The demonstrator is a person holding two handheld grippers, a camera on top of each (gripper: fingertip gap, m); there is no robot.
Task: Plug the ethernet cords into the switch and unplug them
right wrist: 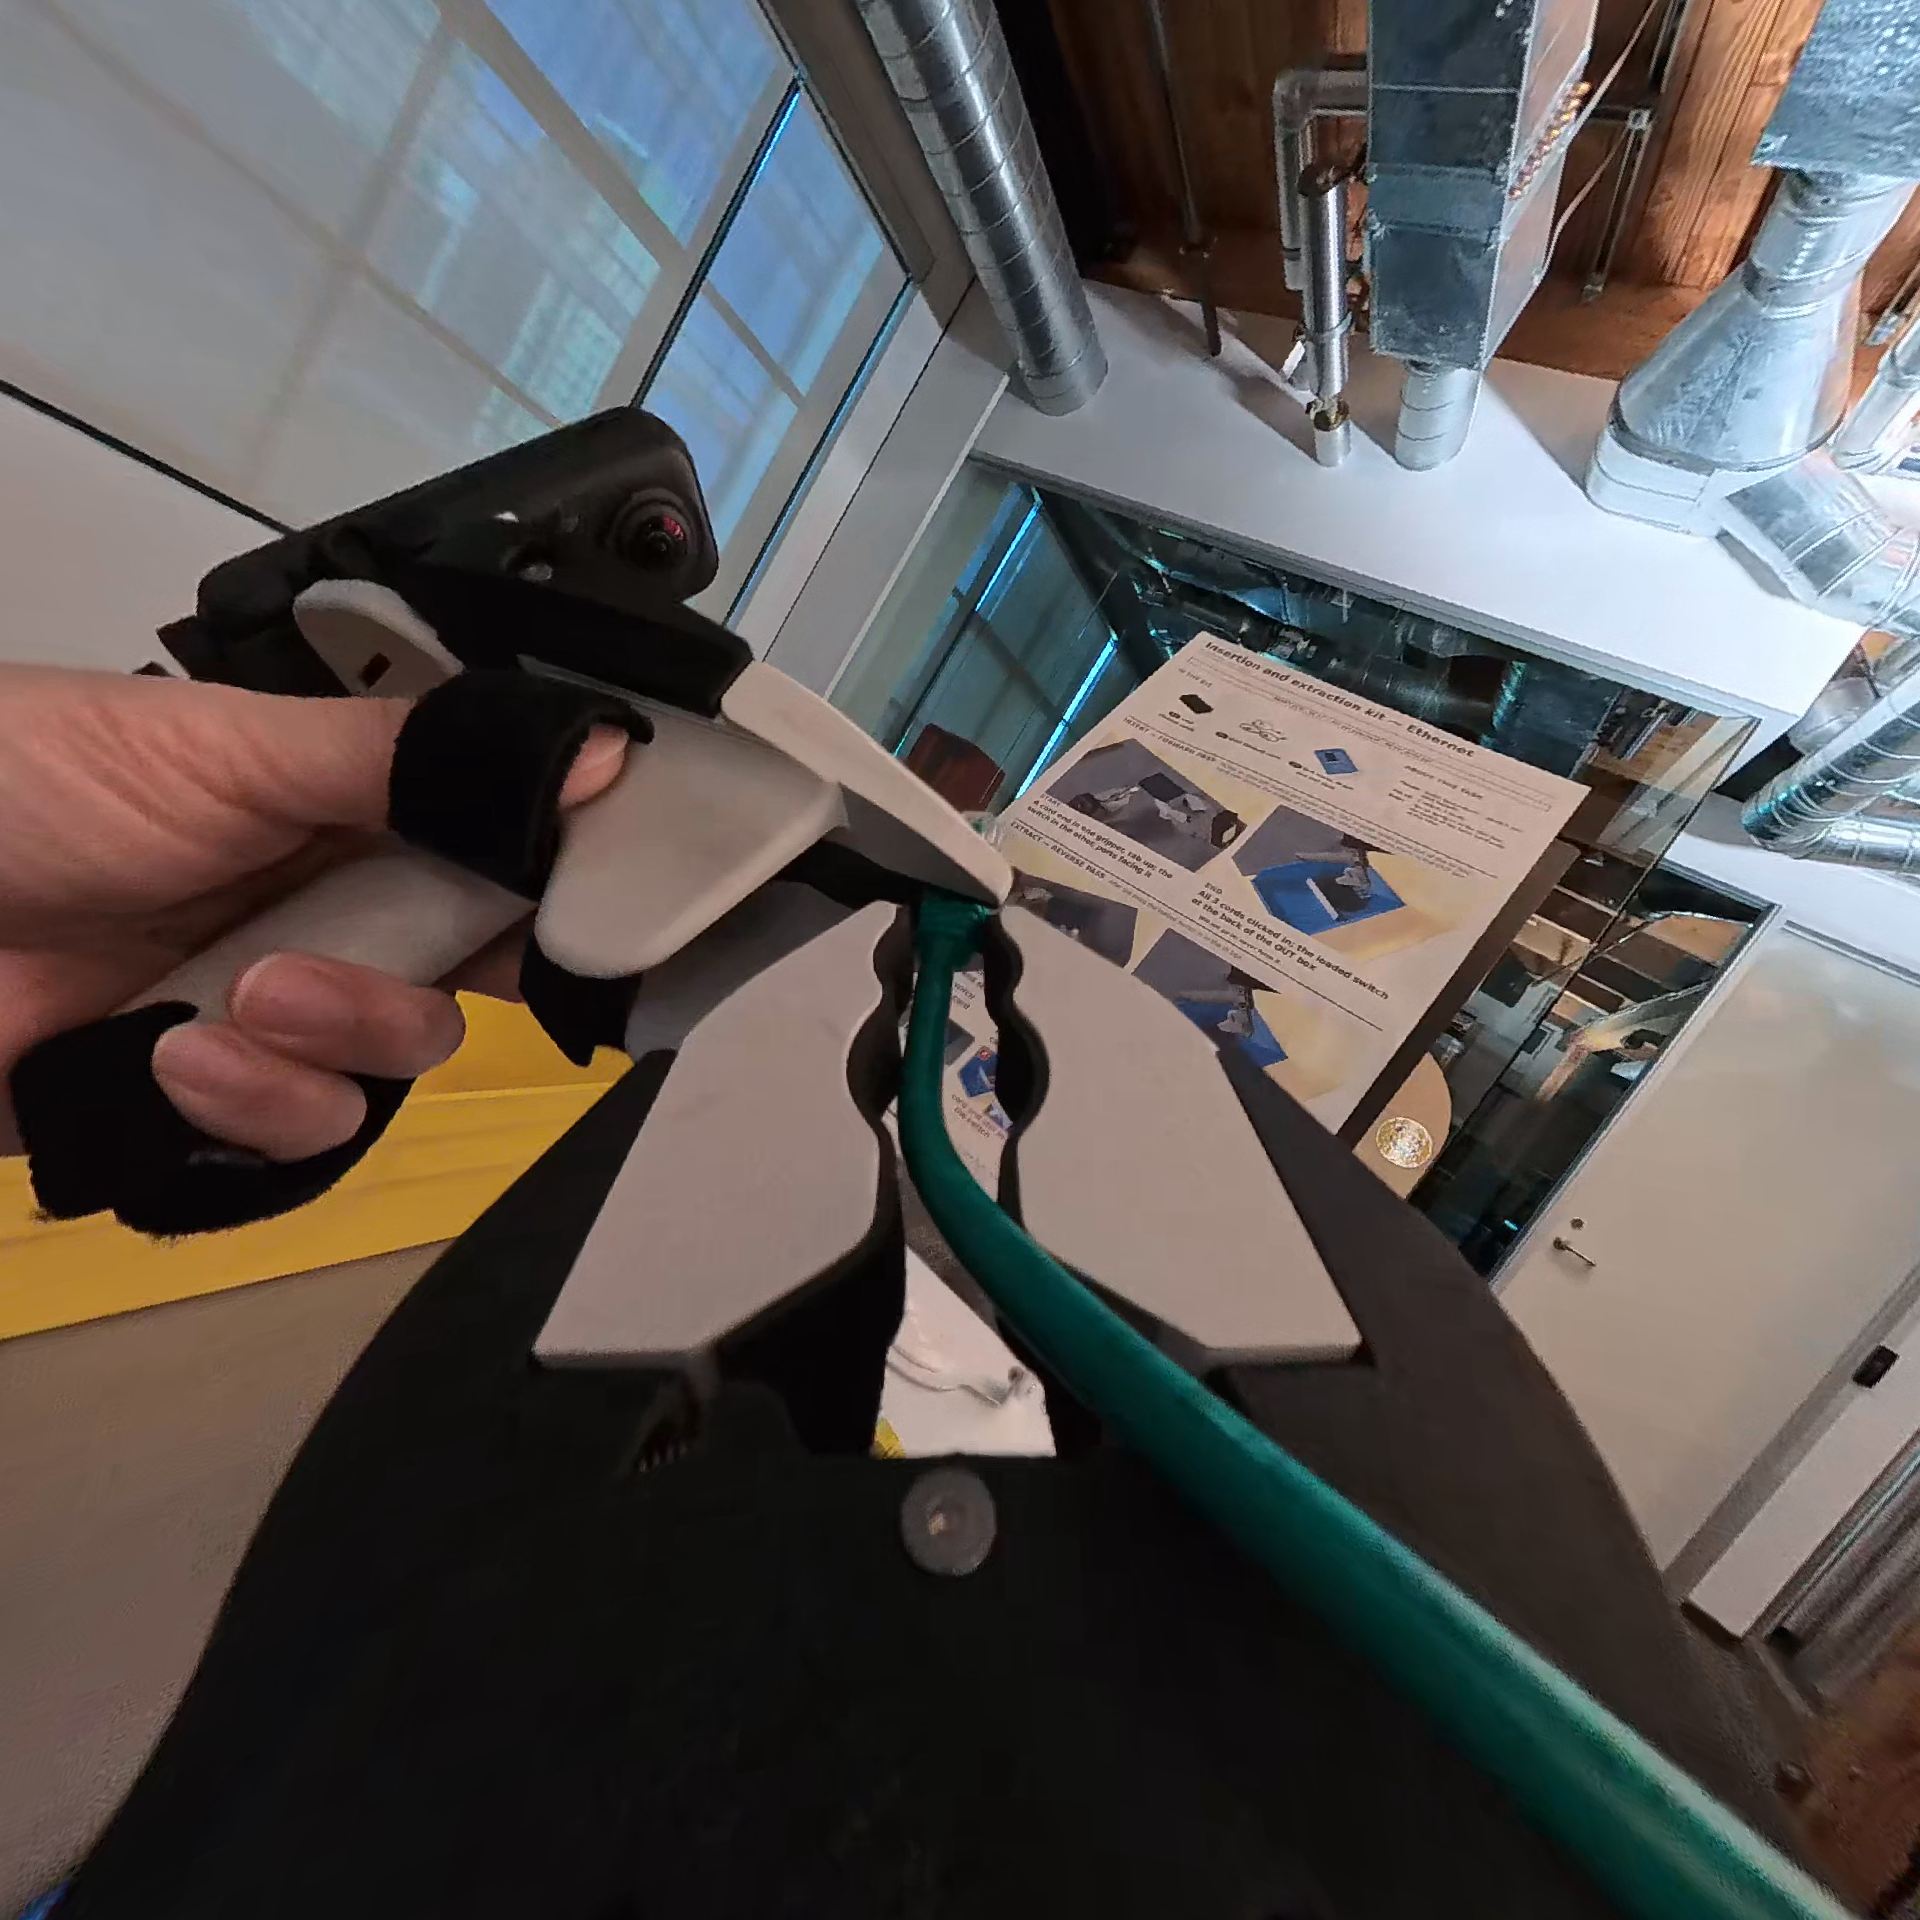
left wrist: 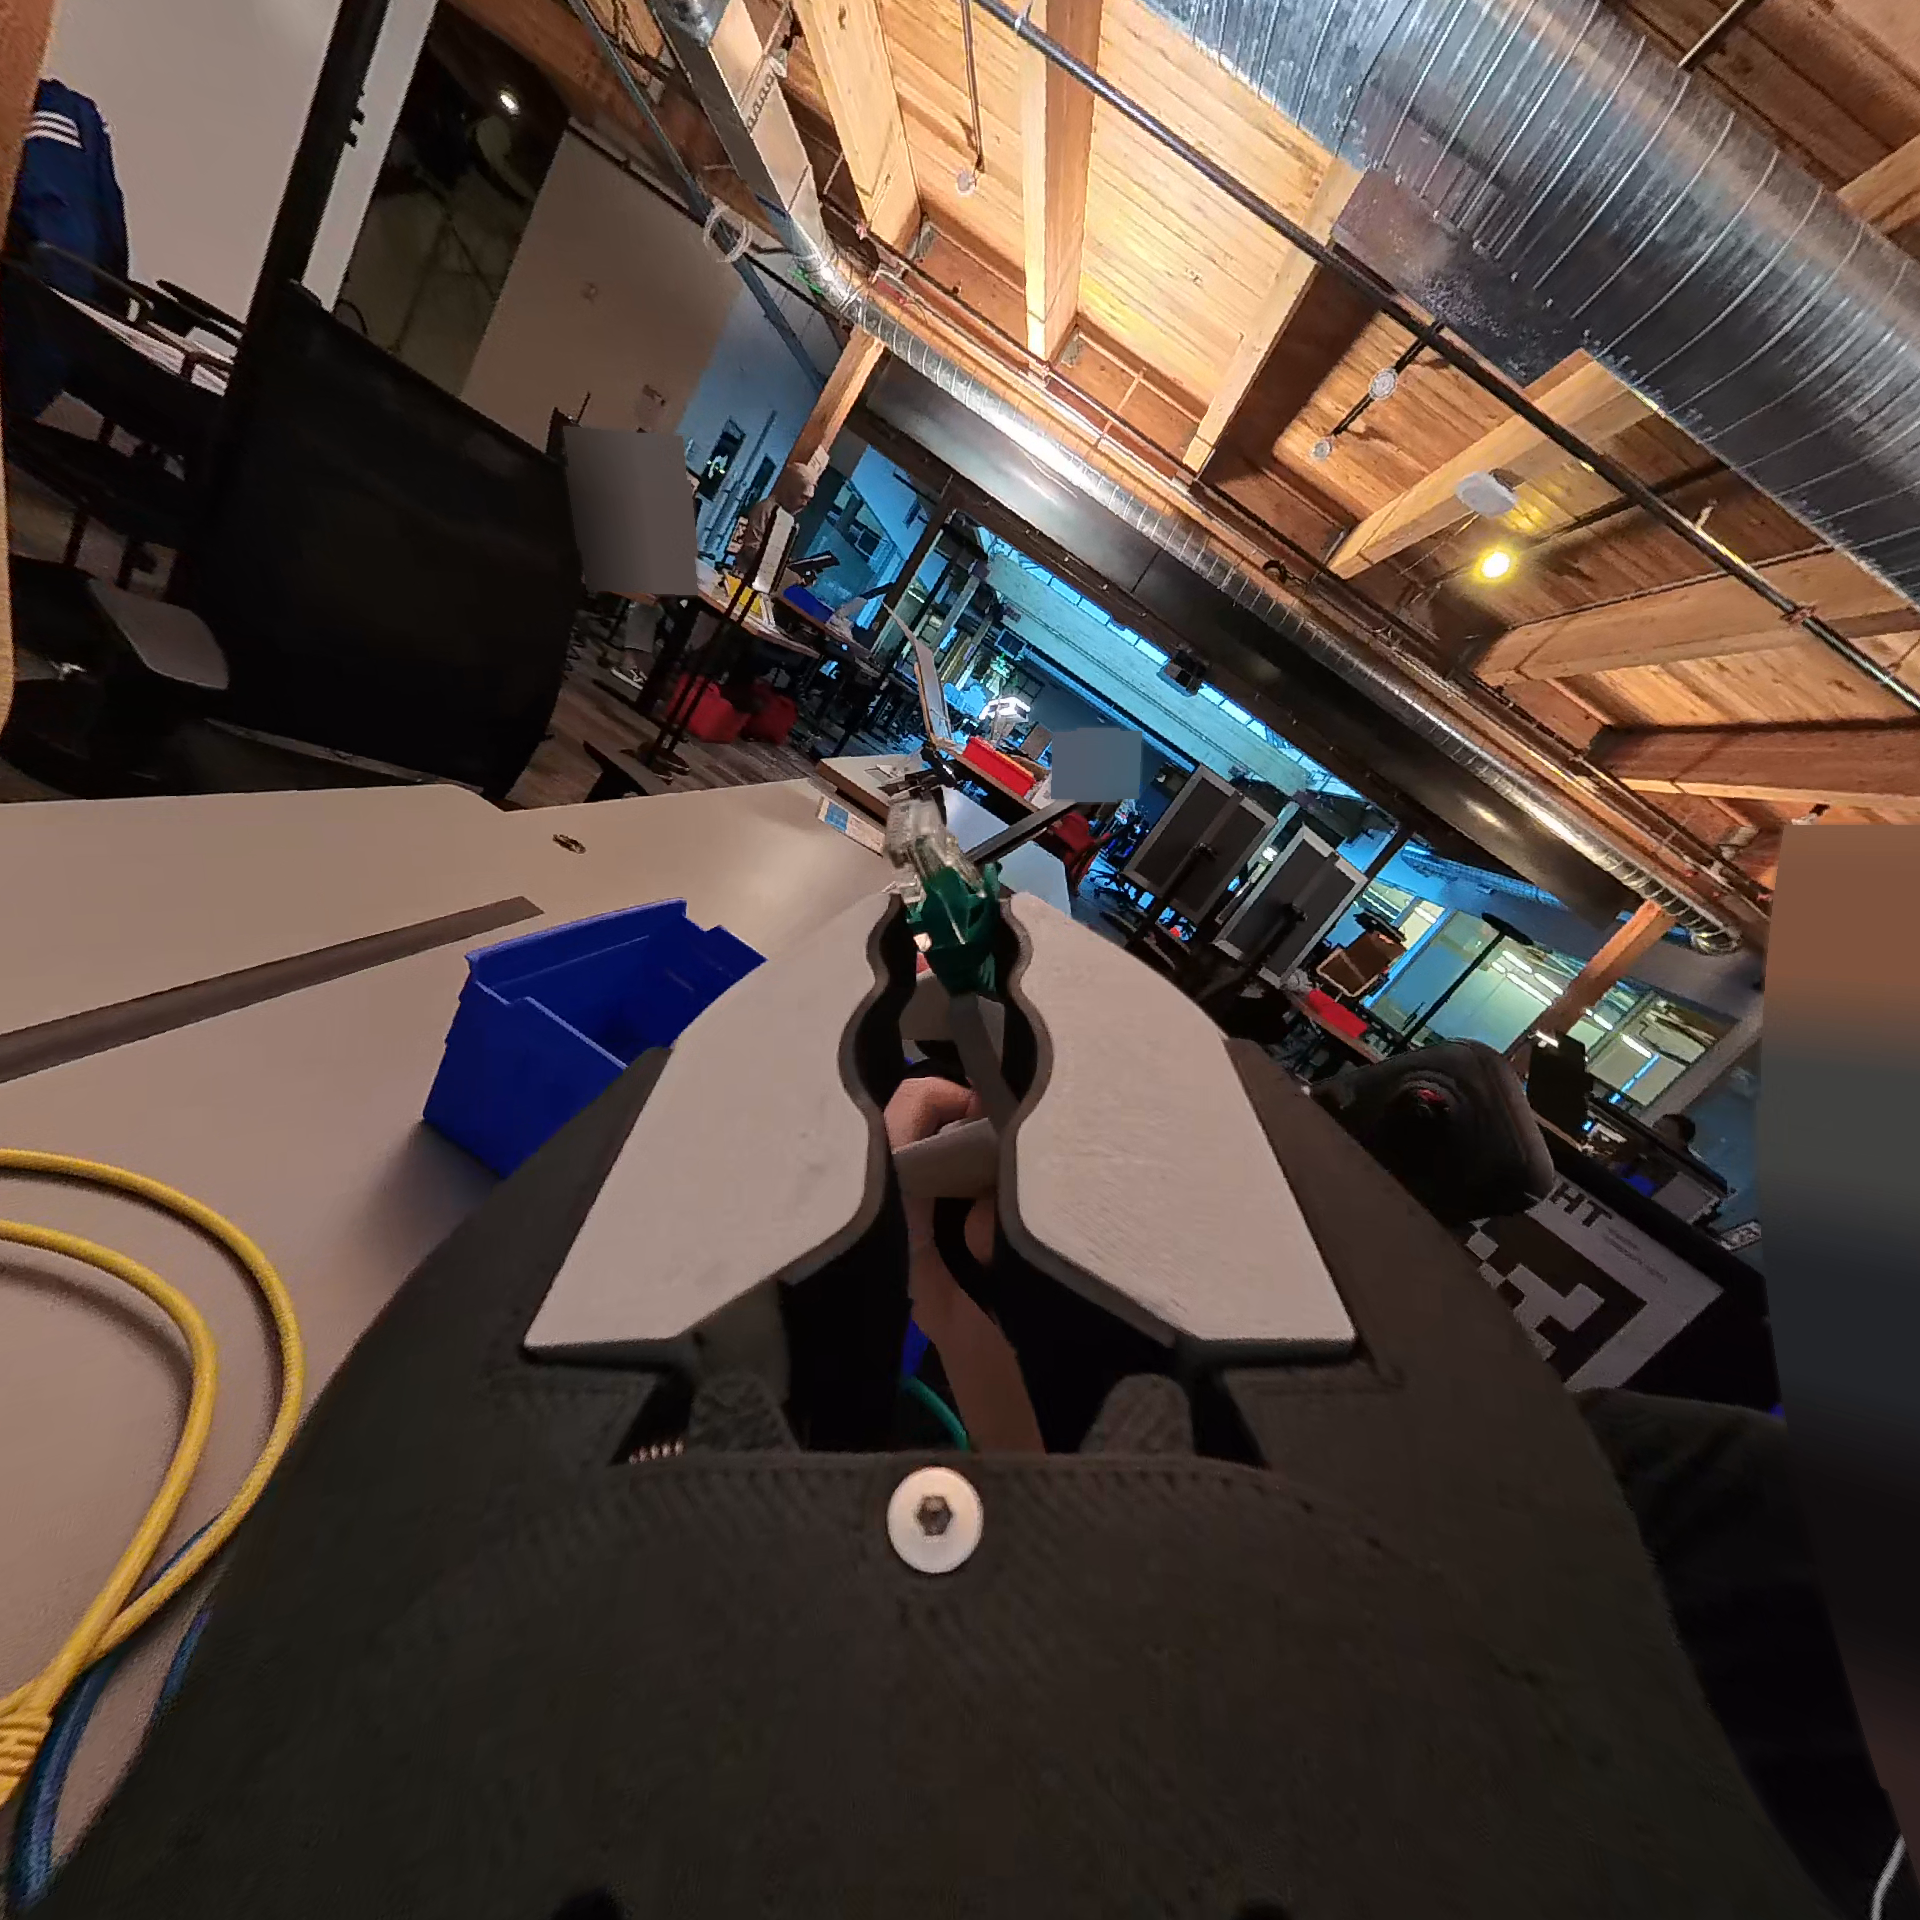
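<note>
My left gripper [left wrist: 951, 920] is shut on the green boot of a green ethernet cord's plug [left wrist: 935, 873], and its clear connector sticks out past the fingertips. In the right wrist view my right gripper [right wrist: 951, 935] is shut on the green cord [right wrist: 1143, 1278] just behind that plug. The cord runs back between the right gripper's fingers to the lower right. The left gripper [right wrist: 982, 888], held by a hand [right wrist: 156, 831], meets the cord at the same spot. Both are raised above the table. The switch is not in view.
A blue bin [left wrist: 582, 1029] stands on the grey table [left wrist: 260, 914] to the left. A yellow cord [left wrist: 208, 1351] and a blue cord [left wrist: 47, 1787] lie at the lower left. An instruction sheet [right wrist: 1351, 831] stands ahead of the right gripper, beside a yellow board [right wrist: 312, 1195]. Only a small space, under 4 cm, lies between the two pairs of fingers.
</note>
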